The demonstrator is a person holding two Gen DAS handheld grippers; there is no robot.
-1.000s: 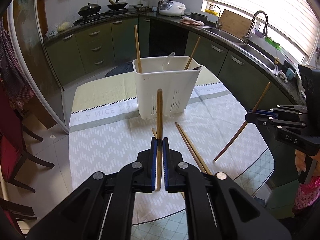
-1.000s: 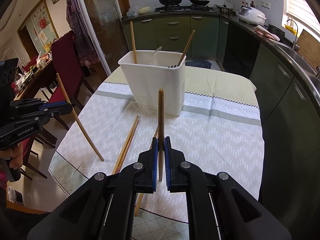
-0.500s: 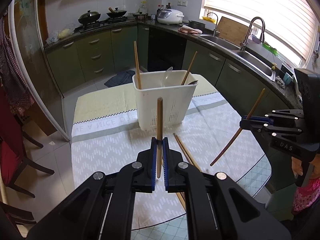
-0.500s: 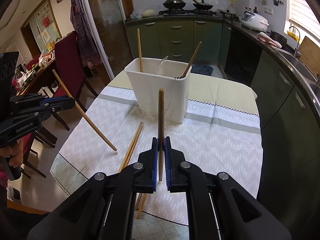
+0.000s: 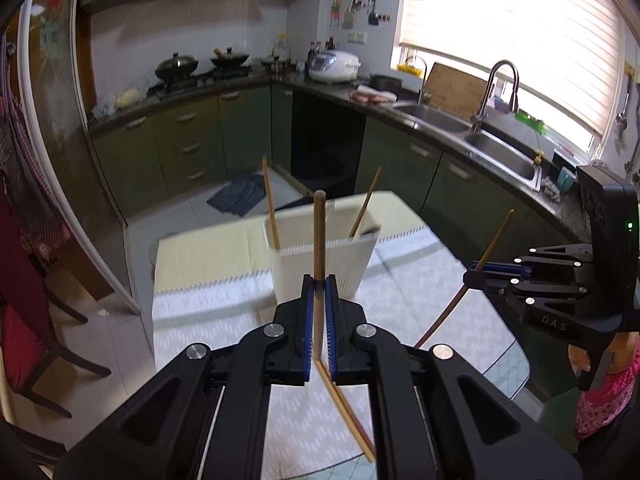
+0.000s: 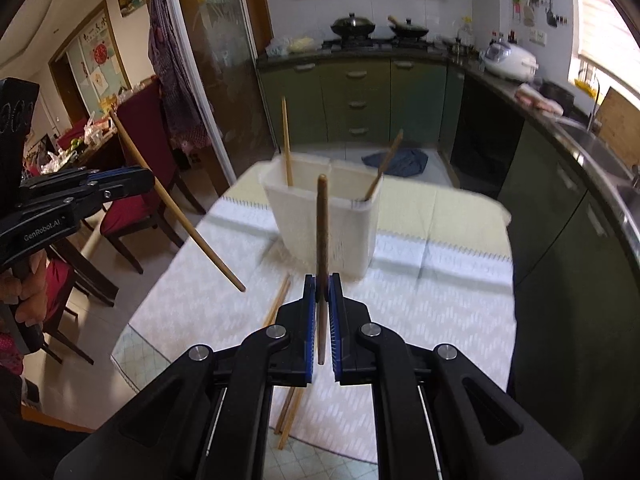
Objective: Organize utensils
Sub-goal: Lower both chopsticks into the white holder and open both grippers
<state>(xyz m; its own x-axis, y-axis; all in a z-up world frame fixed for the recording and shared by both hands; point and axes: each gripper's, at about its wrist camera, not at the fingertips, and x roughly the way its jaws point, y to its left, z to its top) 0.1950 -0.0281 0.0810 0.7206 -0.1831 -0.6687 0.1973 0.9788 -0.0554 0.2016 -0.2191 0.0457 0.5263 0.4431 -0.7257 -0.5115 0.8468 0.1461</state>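
My left gripper (image 5: 319,288) is shut on a wooden chopstick (image 5: 319,240) that stands upright between its pads. My right gripper (image 6: 322,288) is shut on a darker chopstick (image 6: 322,232), also upright. Both are raised above the table, short of the white utensil holder (image 5: 320,264), which also shows in the right wrist view (image 6: 320,220). Two chopsticks (image 5: 272,208) lean in the holder. A pair of chopsticks (image 5: 344,408) lies on the tablecloth below the grippers, also in the right wrist view (image 6: 288,400). The right gripper shows in the left wrist view (image 5: 472,276), and the left gripper in the right wrist view (image 6: 144,180).
The table (image 6: 440,312) has a patterned white and yellow cloth. Red chairs (image 6: 132,184) stand on the left side. Green kitchen cabinets (image 5: 192,144), a stove with pans and a sink (image 5: 500,152) line the far walls.
Both grippers have risen with their chopsticks, so the holder and table look lower and farther. The view is motion-blurred. Both stay shut.
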